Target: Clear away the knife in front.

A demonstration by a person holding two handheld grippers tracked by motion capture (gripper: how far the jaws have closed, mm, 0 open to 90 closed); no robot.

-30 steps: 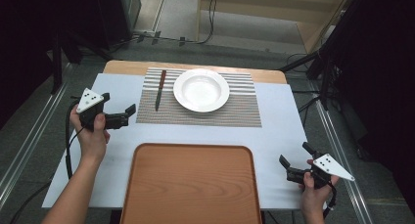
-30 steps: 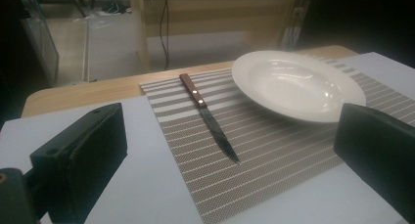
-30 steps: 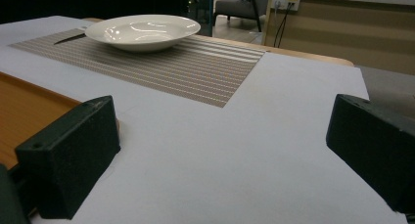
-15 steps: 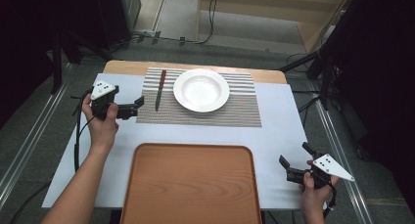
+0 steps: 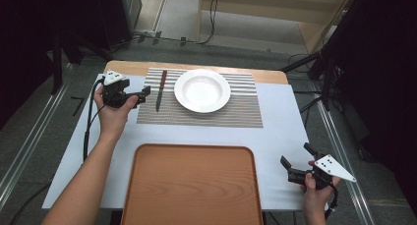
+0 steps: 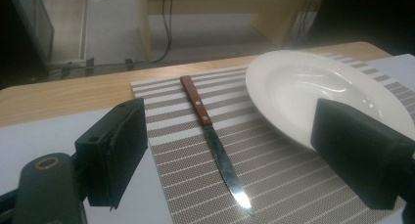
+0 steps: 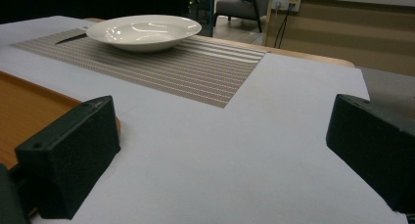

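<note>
**Left jaws closing in on the knife, nothing gripped**

Your left gripper (image 5: 143,94) sits at the left edge of the brown-and-white striped woven placemat (image 5: 236,112), with its jaws apart and nothing between the pads. They have just been closing a little, but the gap is wide. In the left gripper view, the table knife with the reddish-brown riveted wooden handle and steel blade (image 6: 211,140) lies flat on the placemat, straight ahead in the gap between the two jaws and not touching either. Its blade tip points back toward the jaws and its handle points away. The round white ceramic soup plate (image 6: 313,92) rests on the same placemat just beyond the right-hand jaw.

Your right gripper (image 5: 295,167) is well apart from the knife, over the pale blue-grey table cover (image 5: 280,136). Its jaws are also spread wide with only bare cover between them. The orange-brown wooden tray with rounded corners (image 7: 24,111) lies just past its left-hand jaw.
</note>
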